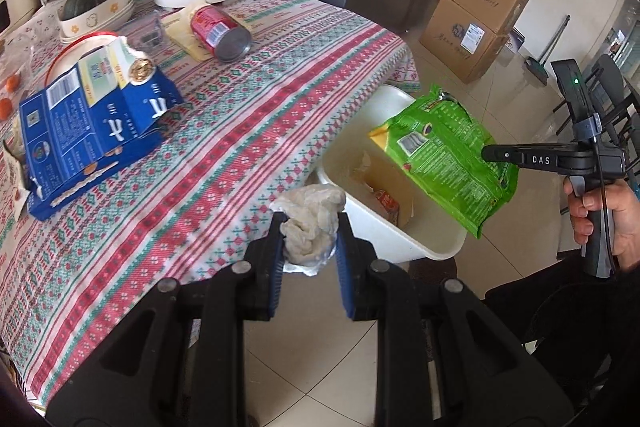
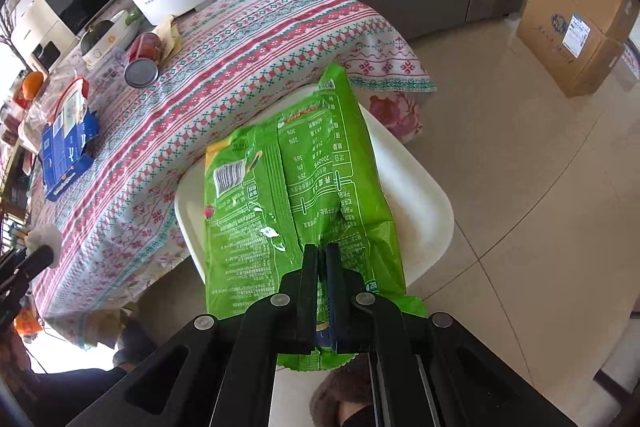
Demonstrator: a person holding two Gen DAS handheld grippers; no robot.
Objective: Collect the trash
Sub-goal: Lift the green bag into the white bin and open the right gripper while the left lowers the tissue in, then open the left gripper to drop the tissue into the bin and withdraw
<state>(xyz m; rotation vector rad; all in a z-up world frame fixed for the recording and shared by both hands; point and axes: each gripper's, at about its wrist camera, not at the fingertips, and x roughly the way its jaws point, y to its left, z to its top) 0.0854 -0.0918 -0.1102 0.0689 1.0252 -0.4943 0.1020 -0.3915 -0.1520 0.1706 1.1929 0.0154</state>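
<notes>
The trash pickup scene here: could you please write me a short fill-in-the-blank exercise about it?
1. The right tongs grip a ____ snack bag above the white bin.
2. The left tongs hold a crumpled white ____.
3. The red can on the tablecloth lies on its ____.
4. The torn carton on the table is ____.

Missing words: green; tissue; side; blue

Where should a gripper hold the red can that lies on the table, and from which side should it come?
Probably around the middle of the red can, coming from above. It lies on its side on the tablecloth, its silver end facing the table's front edge, so fingers can close across the round body. A glass sits close beside it.
</notes>
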